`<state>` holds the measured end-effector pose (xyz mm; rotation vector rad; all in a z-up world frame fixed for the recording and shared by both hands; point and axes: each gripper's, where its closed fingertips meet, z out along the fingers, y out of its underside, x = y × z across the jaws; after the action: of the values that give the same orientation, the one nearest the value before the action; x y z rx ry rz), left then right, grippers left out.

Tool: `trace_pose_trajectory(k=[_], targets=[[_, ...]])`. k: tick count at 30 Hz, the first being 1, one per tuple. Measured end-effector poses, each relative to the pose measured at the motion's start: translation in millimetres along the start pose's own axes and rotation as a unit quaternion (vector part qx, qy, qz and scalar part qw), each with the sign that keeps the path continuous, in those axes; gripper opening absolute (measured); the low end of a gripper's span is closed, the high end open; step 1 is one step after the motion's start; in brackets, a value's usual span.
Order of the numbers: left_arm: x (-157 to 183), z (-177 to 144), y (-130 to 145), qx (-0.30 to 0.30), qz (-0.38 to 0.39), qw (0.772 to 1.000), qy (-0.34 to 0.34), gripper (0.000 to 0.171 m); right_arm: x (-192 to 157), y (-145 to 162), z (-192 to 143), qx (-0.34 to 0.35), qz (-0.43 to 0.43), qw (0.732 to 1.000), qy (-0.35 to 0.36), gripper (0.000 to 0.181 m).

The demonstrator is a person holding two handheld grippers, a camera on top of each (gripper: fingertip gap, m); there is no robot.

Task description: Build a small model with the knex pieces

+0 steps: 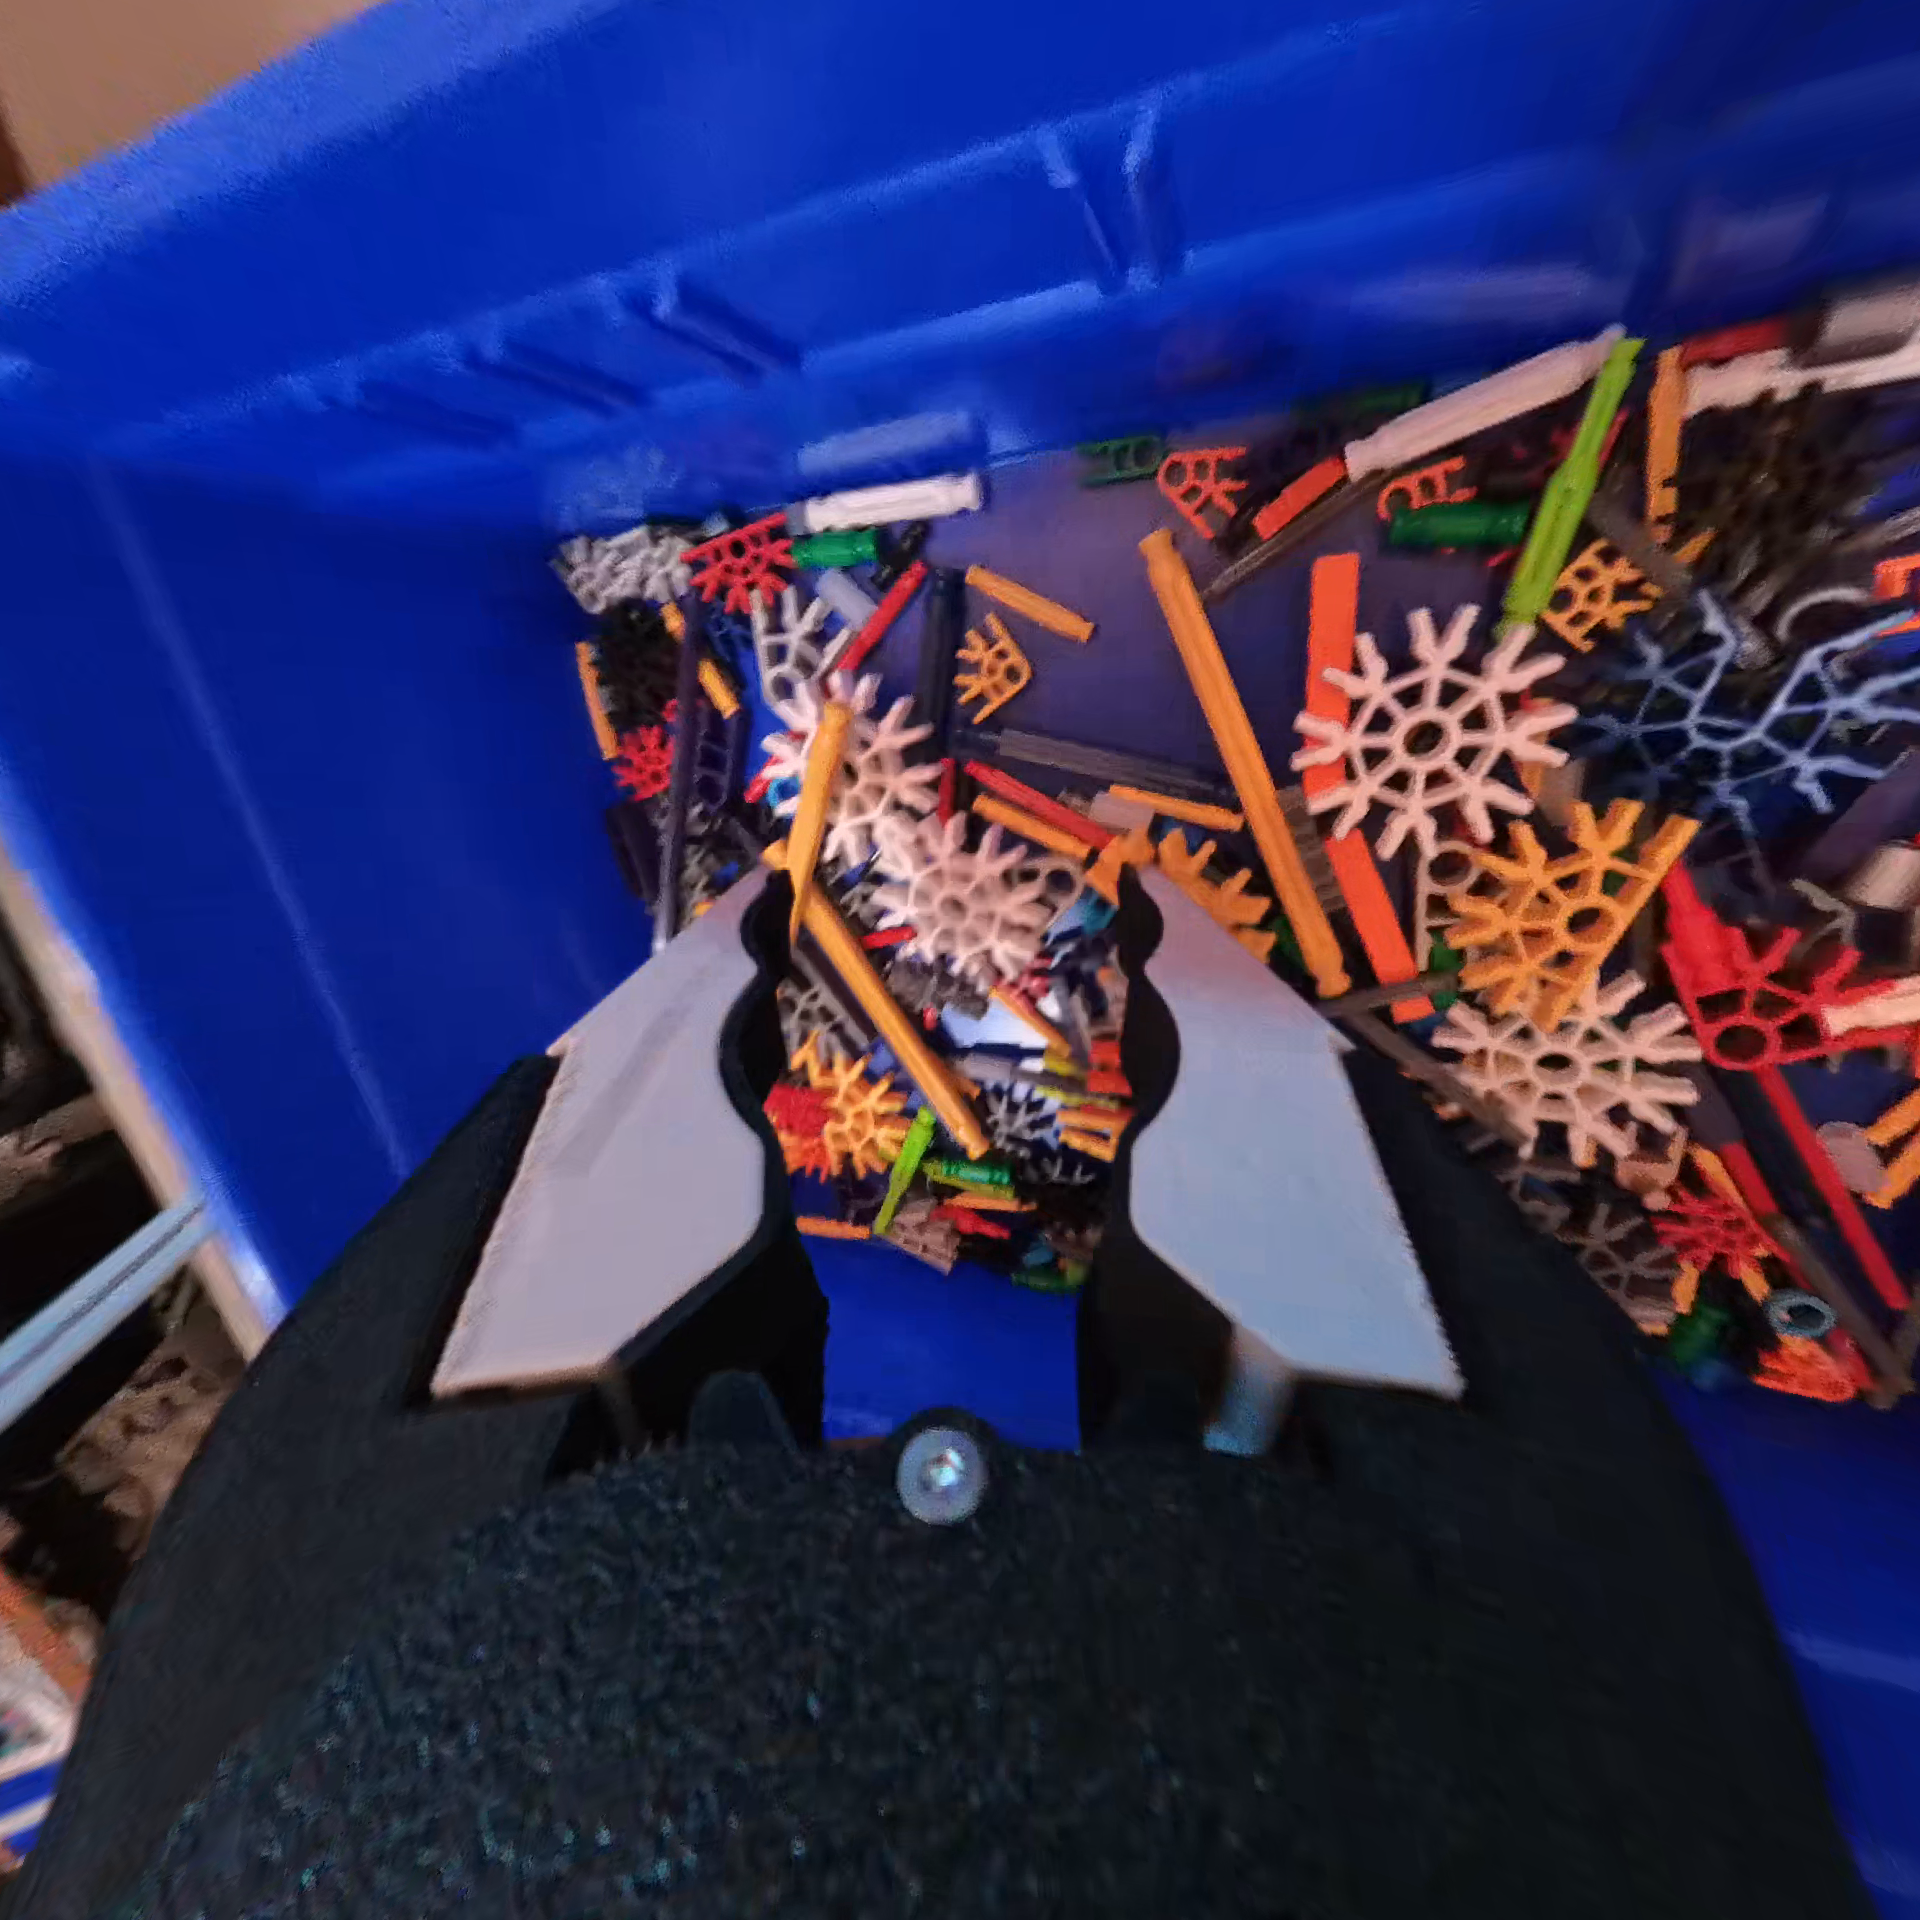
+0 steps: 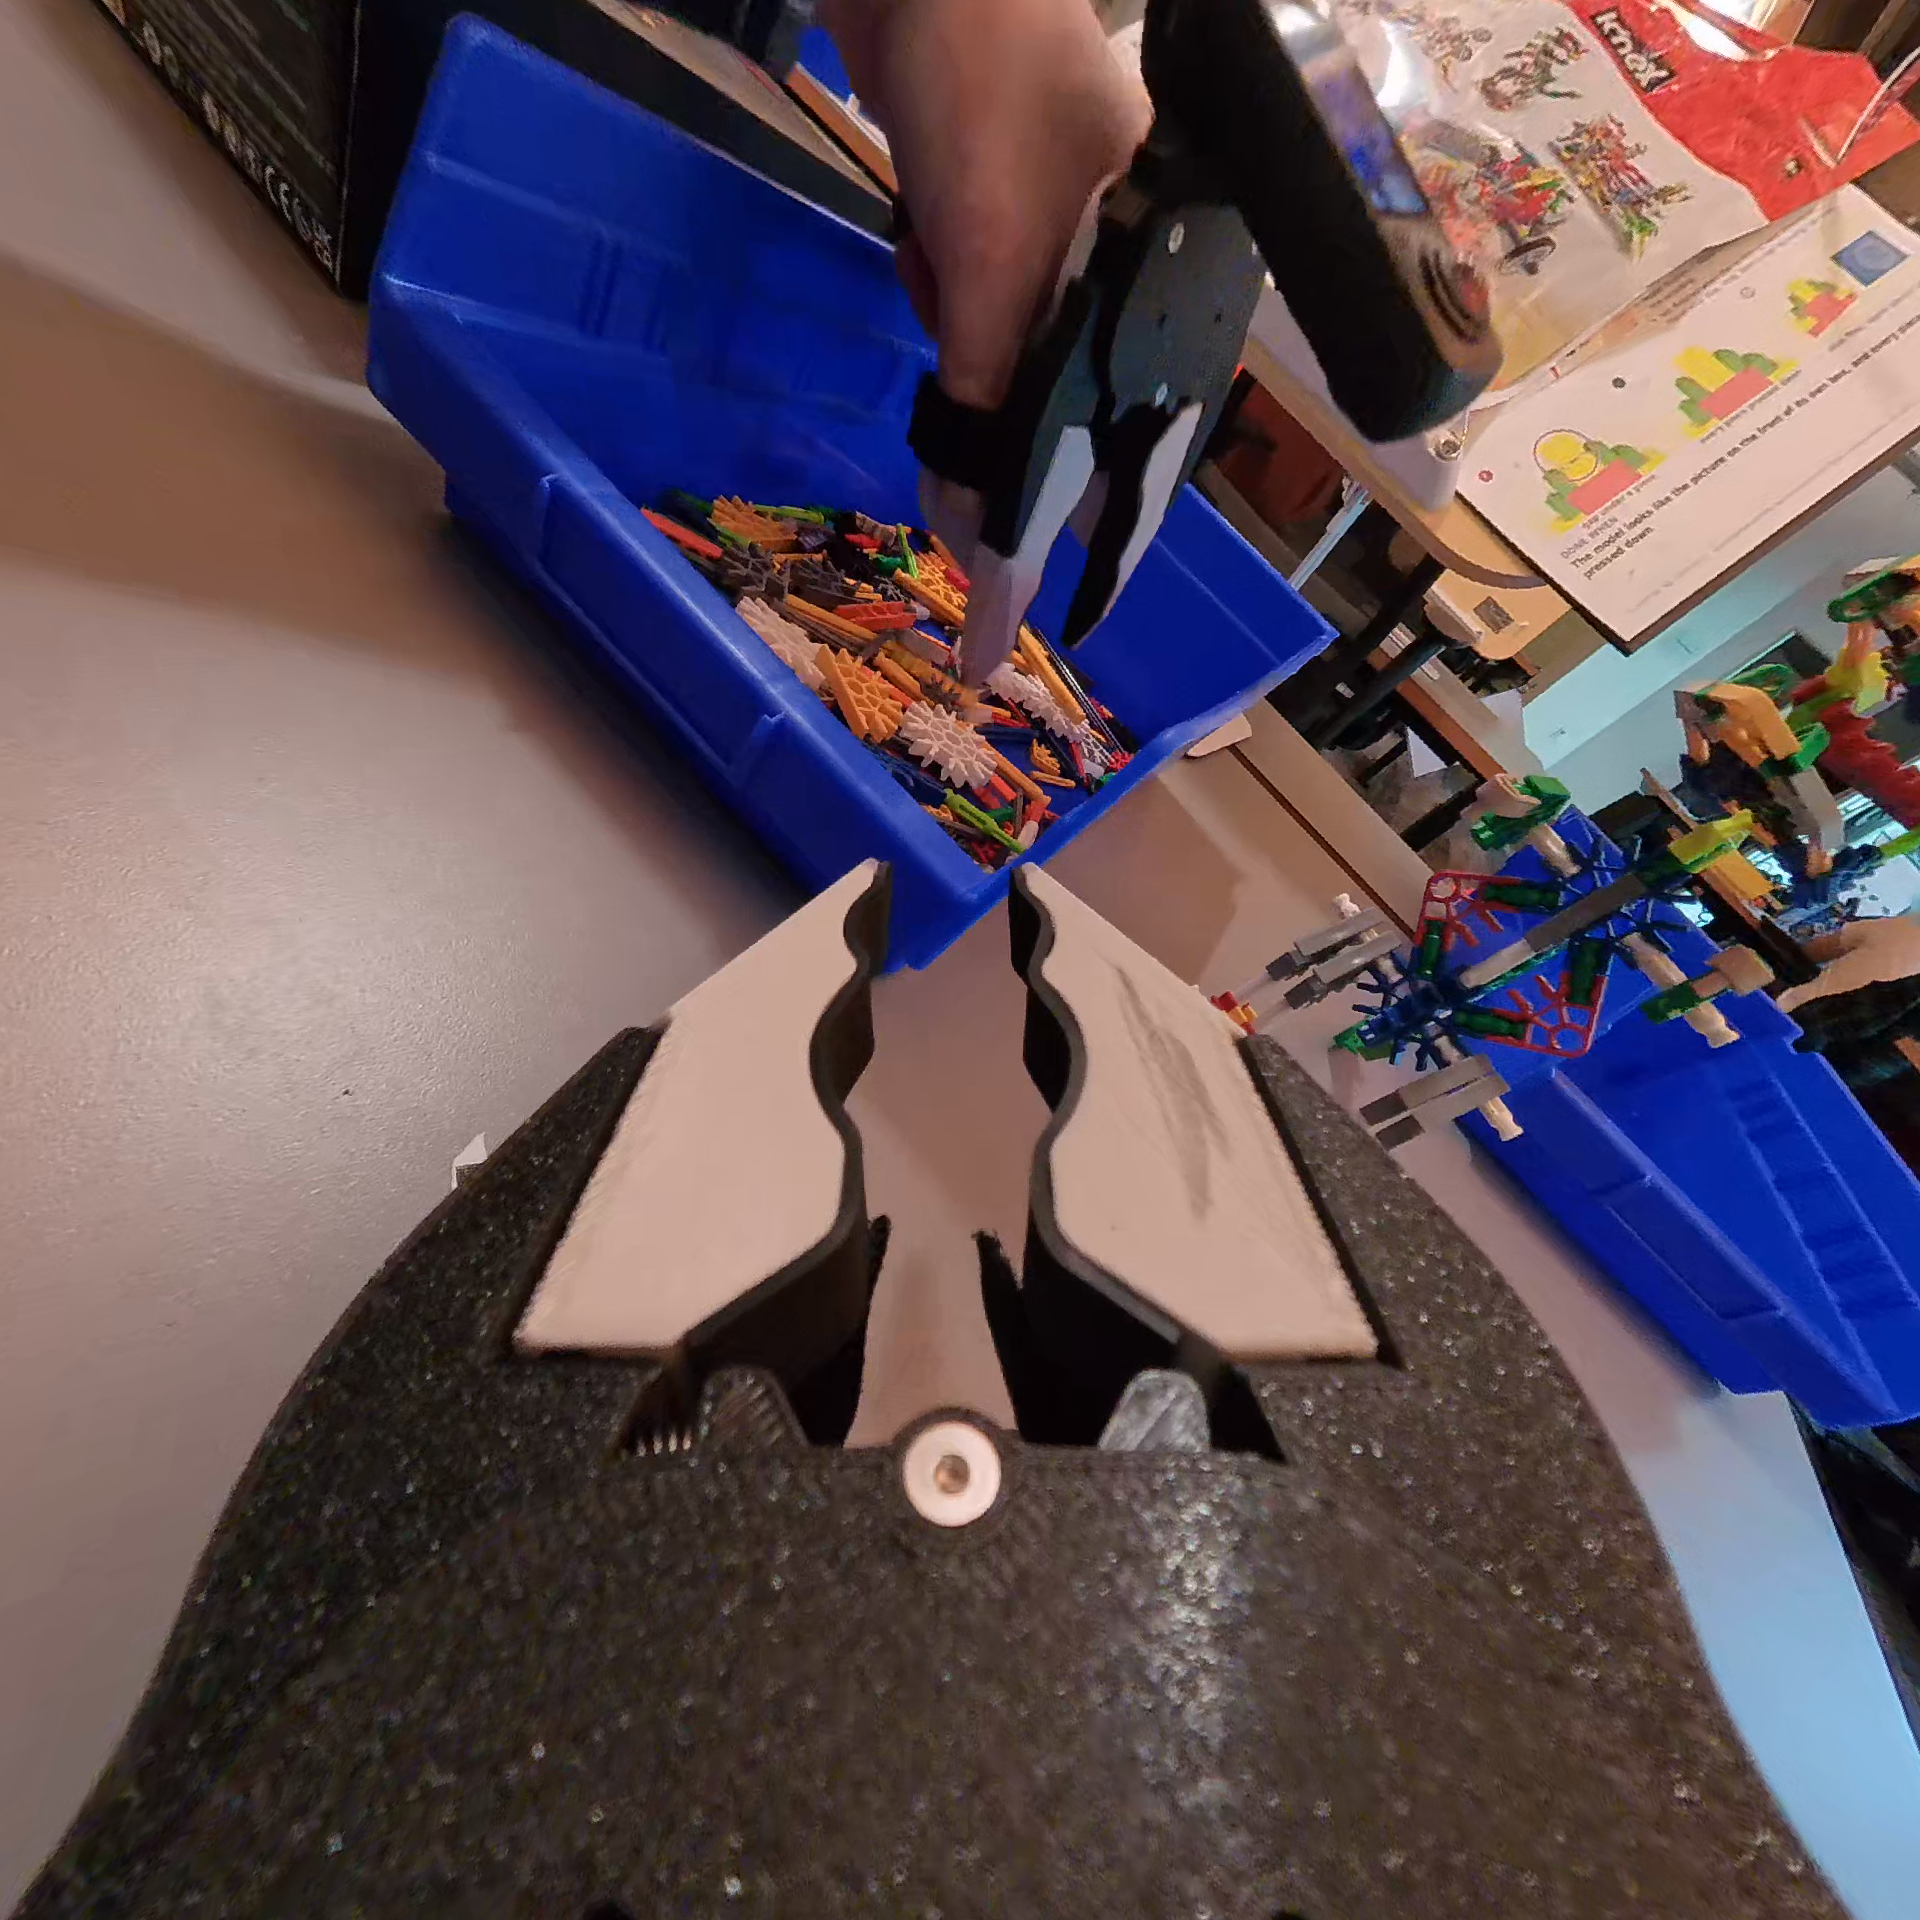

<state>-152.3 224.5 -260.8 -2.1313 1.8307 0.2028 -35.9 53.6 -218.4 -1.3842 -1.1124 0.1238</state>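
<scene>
A blue plastic bin (image 1: 520, 364) is seen holding a loose heap of small construction-toy pieces (image 1: 1351, 883): orange, red, green and grey rods mixed with white, orange and red snowflake-shaped connectors. The left gripper (image 1: 951, 883) is lowered into the bin, its jaws spread wide above the heap; an orange rod (image 1: 883, 1018) lies between them, but no contact can be told. The right gripper (image 2: 951, 894) is held just outside the bin's near corner, above the pale table (image 2: 208, 935), its jaws partly parted and nothing gripped. A hand (image 2: 987, 187) is seen on the left gripper.
</scene>
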Motion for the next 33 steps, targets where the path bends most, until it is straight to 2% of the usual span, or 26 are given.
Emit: trace_pose_trajectory(k=[1, 4, 8, 11, 14, 26, 31, 33], targets=[[4.9, 4.8, -4.9, 0.008, -0.002, 1.0, 0.02, 0.051, -0.8, 0.4, 0.2, -0.001, -0.001, 1.0, 0.0, 0.022], [10.1, 11.5, -11.0, 0.011, -0.001, 0.999, 0.053, 0.05, -1.2, 1.0, 0.3, -0.002, -0.003, 1.0, 0.0, 0.022], [10.0, 13.4, -15.1, 0.019, -0.006, 0.998, 0.065, 0.04, 0.4, 2.2, 1.4, -0.004, -0.002, 1.0, 0.001, 0.022], [7.2, 11.1, -14.7, 0.025, -0.002, 0.998, 0.055, 0.006, -0.4, 3.0, 1.7, -0.006, -0.005, 1.0, 0.001, 0.022], [14.0, 9.4, -17.7, 0.04, 0.01, 0.997, 0.061, 0.0, 2.2, 3.7, 1.7, -0.01, -0.006, 1.0, 0.003, 0.022], [54.3, -6.9, -17.4, 0.039, 0.052, 0.991, 0.117, 0.002, 8.9, 3.8, -0.4, -0.025, -0.019, 0.999, 0.008, 0.022], [48.6, -1.3, -16.1, 0.039, 0.034, 0.993, 0.102, 0.045, 12.8, 3.4, -0.7, -0.029, -0.02, 0.999, 0.01, 0.022], [51.6, 4.3, -14.2, 0.03, 0.034, 0.993, 0.106, 0.051, 13.7, 4.8, -0.3, -0.033, -0.025, 0.999, 0.011, 0.022]])
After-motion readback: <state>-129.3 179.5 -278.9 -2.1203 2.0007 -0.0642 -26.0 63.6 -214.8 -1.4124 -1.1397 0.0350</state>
